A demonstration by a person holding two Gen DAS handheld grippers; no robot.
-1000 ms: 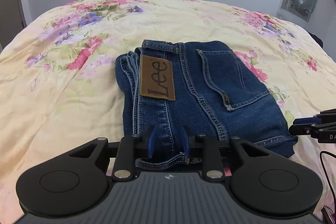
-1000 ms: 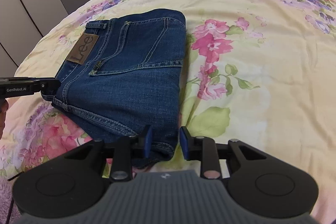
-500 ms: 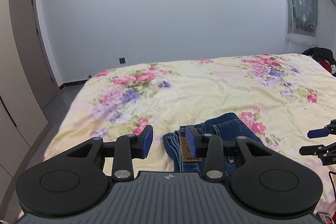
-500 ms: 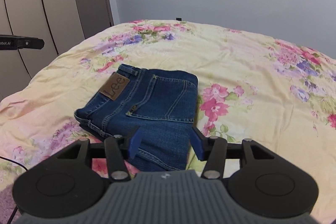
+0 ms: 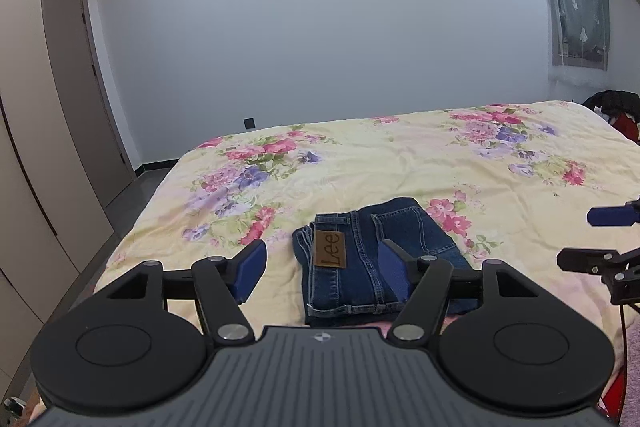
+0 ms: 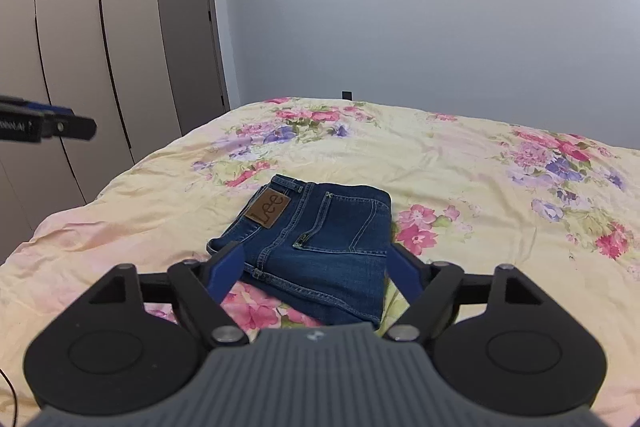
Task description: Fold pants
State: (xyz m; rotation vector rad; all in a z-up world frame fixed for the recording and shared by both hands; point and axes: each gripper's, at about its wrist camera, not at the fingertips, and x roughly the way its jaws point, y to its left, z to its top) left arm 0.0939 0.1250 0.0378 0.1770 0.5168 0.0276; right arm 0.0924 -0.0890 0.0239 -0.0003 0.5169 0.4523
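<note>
The blue jeans [image 5: 360, 259] lie folded into a compact stack on the floral bedspread, brown Lee patch up; they also show in the right wrist view [image 6: 320, 243]. My left gripper [image 5: 322, 273] is open and empty, held back above the near edge of the jeans. My right gripper [image 6: 316, 267] is open and empty, also raised in front of the jeans. The right gripper's fingers [image 5: 608, 217] show at the right edge of the left wrist view. The left gripper's fingers [image 6: 60, 125] show at the left edge of the right wrist view.
The bed [image 5: 400, 155] with a yellow floral cover fills the middle. Wardrobe doors [image 6: 80, 47] and a door stand at the left. A grey wall is behind. A dark cloth [image 5: 576, 19] hangs on the right wall, with dark clothes [image 5: 612, 107] beside the bed.
Both grippers have let go of the jeans' near edge, opened wide, and pulled back and up. The folded jeans stay on the bed.
</note>
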